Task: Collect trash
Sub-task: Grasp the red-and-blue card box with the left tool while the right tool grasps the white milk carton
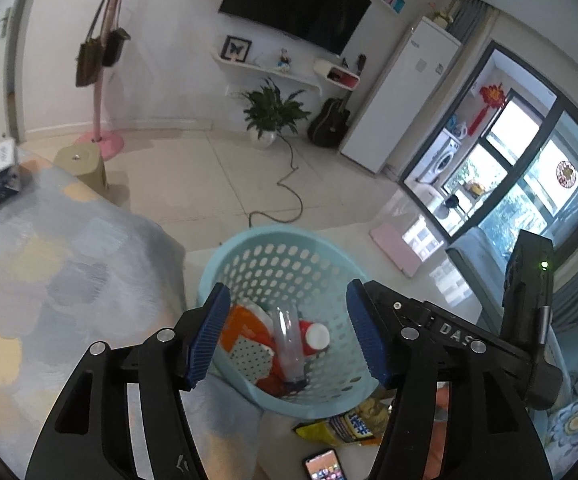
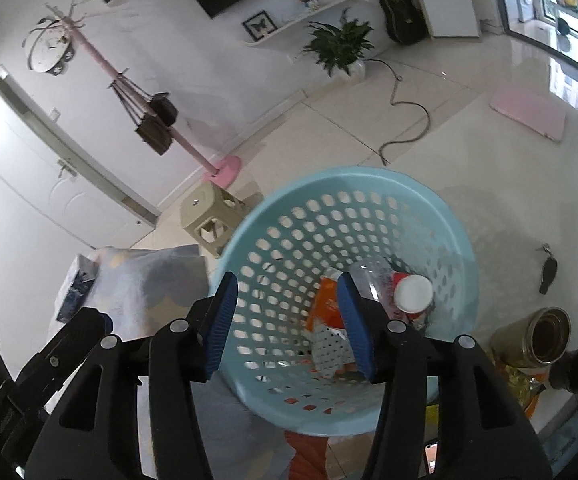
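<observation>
A round, pale-blue plastic basket (image 1: 289,248) with rows of oval holes in its wall stands just ahead of and below both sets of fingers. Inside it lies a clear plastic bottle (image 1: 287,340), beside it a red cup with a white round bottom (image 1: 317,336), and under them a crumpled orange wrapper (image 1: 245,328) and a white dotted paper piece (image 1: 251,356).

The left gripper (image 1: 287,336) hangs over the basket's near rim, its ribbed blue fingers (image 1: 209,340) spread apart with nothing pinched between them. The right gripper (image 2: 287,324) is likewise over the basket, fingers (image 2: 221,320) parted and empty.

Below the left fingers, a glossy yellow snack bag (image 1: 349,426) and a lit smartphone (image 1: 323,466) lie by the basket's base. Right of the right fingers lies a metal can (image 2: 545,338) on its side.
</observation>
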A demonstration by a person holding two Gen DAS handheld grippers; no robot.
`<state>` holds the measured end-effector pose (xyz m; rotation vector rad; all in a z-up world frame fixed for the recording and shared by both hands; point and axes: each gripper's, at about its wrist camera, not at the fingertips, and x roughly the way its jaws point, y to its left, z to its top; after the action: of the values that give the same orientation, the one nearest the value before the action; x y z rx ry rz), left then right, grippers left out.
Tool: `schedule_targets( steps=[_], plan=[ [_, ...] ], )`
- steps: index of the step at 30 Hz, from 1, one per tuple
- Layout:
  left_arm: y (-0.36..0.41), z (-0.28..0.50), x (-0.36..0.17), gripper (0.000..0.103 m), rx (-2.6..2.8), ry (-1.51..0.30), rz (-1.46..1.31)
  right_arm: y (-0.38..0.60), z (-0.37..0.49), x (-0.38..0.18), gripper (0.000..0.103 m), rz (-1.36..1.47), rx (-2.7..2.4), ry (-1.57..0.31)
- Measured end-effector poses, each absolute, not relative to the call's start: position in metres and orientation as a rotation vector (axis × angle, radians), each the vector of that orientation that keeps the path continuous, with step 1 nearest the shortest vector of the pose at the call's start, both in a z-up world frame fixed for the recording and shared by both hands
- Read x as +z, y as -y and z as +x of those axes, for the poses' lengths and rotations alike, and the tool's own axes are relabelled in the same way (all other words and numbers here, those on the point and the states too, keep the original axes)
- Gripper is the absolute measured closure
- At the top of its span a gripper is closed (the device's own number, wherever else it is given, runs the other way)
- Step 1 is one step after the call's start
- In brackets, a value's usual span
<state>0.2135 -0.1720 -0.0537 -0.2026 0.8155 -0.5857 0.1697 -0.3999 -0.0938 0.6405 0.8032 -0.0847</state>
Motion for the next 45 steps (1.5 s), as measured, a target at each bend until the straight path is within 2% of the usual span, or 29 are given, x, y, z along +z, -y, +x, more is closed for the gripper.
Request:
schedule_targets(
  steps=[3,6,8,13,17,22,30,40,45],
  plan=[
    [0.156,0.207,-0.039,0.043,-0.55,-0.77,-0.205,0.379,0.166,-0.072,0.055,0.601,-0.03,-0.757],
    [0.132,0.196,-0.025,0.033,-0.526,-0.717,-0.21,0.356,0.165,-0.051,0.055,0.54,0.011,-0.721],
    [0.112,0.188,-0.016,0.03,-0.484,-0.675,-0.212,0.34,0.167,-0.042,0.055,0.51,0.045,-0.706],
    [0.057,0.181,-0.004,0.028,-0.301,-0.627,-0.195,0.299,0.179,-0.033,0.054,0.461,0.117,-0.713],
    [0.009,0.18,-0.011,0.023,-0.143,-0.625,-0.179,0.261,0.194,-0.038,0.054,0.434,0.173,-0.722],
    [-0.038,0.199,-0.04,0.022,0.048,-0.714,-0.141,0.205,0.217,-0.056,0.054,0.37,0.23,-0.755],
    [-0.055,0.228,-0.075,0.023,0.18,-0.853,-0.037,0.149,0.236,-0.078,0.054,0.261,0.279,-0.81],
    [-0.127,0.212,-0.074,0.021,0.264,-0.87,-0.164,0.142,0.241,-0.085,0.054,0.224,0.275,-0.827],
    [-0.167,0.204,-0.064,0.024,0.318,-0.848,-0.221,0.133,0.245,-0.083,0.054,0.185,0.284,-0.837]
  ],
)
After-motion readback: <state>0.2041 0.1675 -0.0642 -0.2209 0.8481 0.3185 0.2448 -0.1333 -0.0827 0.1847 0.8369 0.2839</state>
